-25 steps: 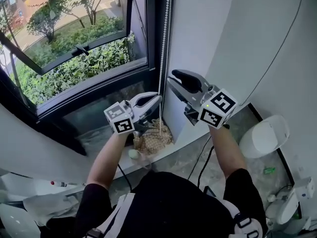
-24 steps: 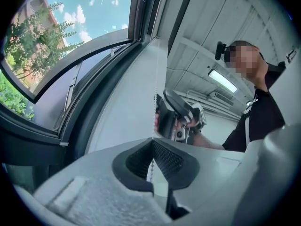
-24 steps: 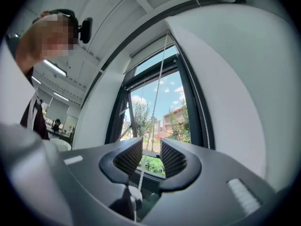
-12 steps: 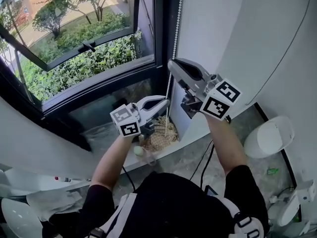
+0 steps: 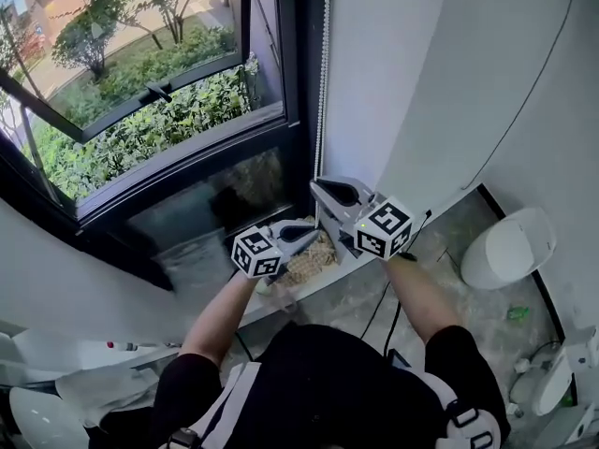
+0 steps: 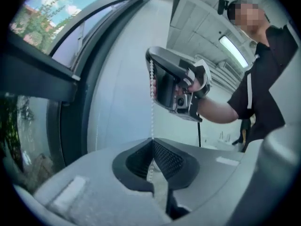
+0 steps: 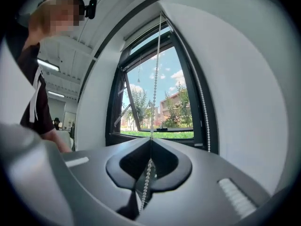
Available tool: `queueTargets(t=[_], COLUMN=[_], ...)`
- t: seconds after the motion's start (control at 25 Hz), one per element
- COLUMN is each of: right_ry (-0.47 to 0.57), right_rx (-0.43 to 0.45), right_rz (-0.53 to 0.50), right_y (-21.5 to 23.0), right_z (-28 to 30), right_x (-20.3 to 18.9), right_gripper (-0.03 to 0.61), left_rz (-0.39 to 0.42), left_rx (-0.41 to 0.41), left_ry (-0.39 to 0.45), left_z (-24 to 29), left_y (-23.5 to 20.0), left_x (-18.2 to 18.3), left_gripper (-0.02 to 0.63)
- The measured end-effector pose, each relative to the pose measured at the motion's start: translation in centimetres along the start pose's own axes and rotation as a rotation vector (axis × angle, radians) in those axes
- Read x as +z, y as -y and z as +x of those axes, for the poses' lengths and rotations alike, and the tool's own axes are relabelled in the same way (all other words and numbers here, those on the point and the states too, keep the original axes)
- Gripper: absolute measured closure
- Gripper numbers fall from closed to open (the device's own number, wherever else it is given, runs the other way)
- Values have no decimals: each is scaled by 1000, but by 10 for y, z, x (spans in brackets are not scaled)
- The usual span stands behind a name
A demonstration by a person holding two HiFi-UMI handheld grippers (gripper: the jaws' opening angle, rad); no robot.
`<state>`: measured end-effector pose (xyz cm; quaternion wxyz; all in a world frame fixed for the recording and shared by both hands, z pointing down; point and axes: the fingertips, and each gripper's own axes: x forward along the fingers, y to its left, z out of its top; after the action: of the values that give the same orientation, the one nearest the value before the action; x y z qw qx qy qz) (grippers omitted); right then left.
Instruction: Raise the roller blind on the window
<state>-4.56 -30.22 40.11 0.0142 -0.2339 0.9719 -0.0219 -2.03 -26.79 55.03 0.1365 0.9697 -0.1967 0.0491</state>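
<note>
Daylight fills the window (image 5: 140,110), and the bead chain (image 5: 324,73) of the roller blind hangs down the dark post at its right edge. Both tongs are on that chain.

The right tongs (image 5: 318,191) have just been closing and now sit pinched on the chain. In the right gripper view the beads (image 7: 154,88) run down from the top of the frame straight into the seam between the jaws of the right tongs (image 7: 150,145). A second strand (image 7: 202,102) hangs by the pale wall beyond.

The left tongs (image 5: 312,230) are lower on the same strand, just beneath the right pair, and are also clamped on it. In the left gripper view the chain (image 6: 152,107) drops from the right tongs (image 6: 151,62) overhead into the closed jaws of the left tongs (image 6: 152,144).

At the foot of the post lies what looks like a woven basket (image 5: 314,258), though it is too small to be sure. The blind's cloth itself I cannot pick out in any view.
</note>
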Motion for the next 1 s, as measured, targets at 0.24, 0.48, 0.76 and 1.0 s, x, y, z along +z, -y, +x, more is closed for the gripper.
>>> queueTargets(t=[0.24, 0.48, 0.76, 1.0], right_ry=[0, 37, 74, 76], right_rx=[-26, -124, -220, -221], right_rz=[-24, -38, 31, 75], right_y=[-5, -7, -22, -41], right_z=[-2, -12, -36, -51], right_x=[6, -1, -18, -30], right_gripper=[570, 518, 485, 486], left_rz=[8, 47, 63, 47], left_rx=[-4, 32, 80, 89], left_ry=[55, 126, 256, 283], left_z=[-12, -38, -77, -94], left_y=[5, 8, 20, 45], left_x=[7, 20, 42, 37], left_gripper=[593, 472, 471, 471])
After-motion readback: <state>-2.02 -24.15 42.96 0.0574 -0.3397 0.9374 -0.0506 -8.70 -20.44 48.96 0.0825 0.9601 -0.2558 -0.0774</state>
